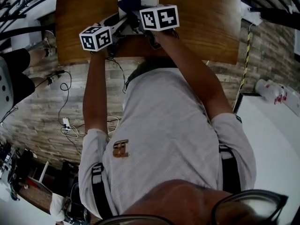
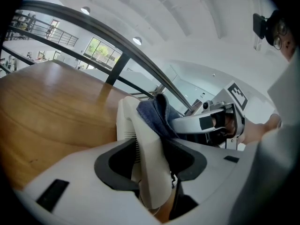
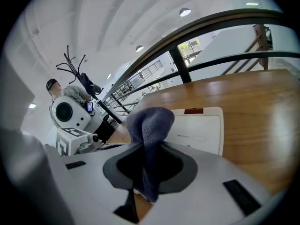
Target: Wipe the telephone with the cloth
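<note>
The table (image 3: 262,107) is smooth, softly glossy wood, the phone (image 3: 199,128) smooth, matt off-white plastic, and the cloth (image 3: 150,125) soft, fuzzy blue fabric.

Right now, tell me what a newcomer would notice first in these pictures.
The blue cloth stands out, pinched in the jaws of the right gripper and bunched over the white telephone on the wooden table. Close beside it, the left gripper has its jaws shut on a white part of that telephone, so both grippers crowd together at the table's near edge.
</note>
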Tool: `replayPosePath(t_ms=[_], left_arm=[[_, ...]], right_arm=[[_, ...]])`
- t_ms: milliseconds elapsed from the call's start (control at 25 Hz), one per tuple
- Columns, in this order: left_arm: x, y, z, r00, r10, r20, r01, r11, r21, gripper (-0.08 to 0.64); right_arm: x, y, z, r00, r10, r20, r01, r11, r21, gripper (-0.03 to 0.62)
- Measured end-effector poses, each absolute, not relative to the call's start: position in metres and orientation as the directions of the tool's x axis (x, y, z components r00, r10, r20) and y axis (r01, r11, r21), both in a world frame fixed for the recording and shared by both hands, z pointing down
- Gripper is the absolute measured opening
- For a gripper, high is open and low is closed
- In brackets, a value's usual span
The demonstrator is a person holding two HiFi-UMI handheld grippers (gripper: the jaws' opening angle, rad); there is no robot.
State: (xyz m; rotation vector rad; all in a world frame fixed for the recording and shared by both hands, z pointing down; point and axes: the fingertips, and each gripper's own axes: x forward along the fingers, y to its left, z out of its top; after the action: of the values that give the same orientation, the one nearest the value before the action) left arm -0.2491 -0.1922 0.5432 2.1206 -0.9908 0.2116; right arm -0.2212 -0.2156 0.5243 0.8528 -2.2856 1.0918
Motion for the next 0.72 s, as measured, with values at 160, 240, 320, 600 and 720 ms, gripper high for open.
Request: replayPosePath(t_ms=[160,240,320,600,720], left_arm=[[-0.245,-0.188,0.542,0.683,-0.586,0.436,-0.712,-0.402,0.575,0.212],[-0.244,-0.188,0.541,0.682,-0.588,0.434,-0.713,-0.403,0.574,0.213],[-0.245,-0.189,0.541,0.681,-0.591,0.432,-0.713,-0.403,0.574,0.212],[-0.248,-0.187,0.544,0.680,-0.592,0.433,-0.714,-0.401,0.574,0.213],[-0.247,-0.188,0.544,0.680,-0.591,0.433,-0.714,-0.402,0.573,0.213]], right_arm=[[-0.199,-0.208,0.530,-0.658,-0.348,0.668,-0.732,0.502,-0.460,0.080],[-0.183,-0.207,0.532,-0.639,-0.357,0.682,-0.747,0.499,-0.439,0.080],[-0.169,-0.206,0.535,-0.620,-0.370,0.692,-0.763,0.491,-0.421,0.080],[-0.124,-0.200,0.542,-0.552,-0.429,0.715,-0.822,0.422,-0.382,0.080],[-0.115,-0.197,0.535,-0.547,-0.453,0.704,-0.830,0.402,-0.386,0.079]])
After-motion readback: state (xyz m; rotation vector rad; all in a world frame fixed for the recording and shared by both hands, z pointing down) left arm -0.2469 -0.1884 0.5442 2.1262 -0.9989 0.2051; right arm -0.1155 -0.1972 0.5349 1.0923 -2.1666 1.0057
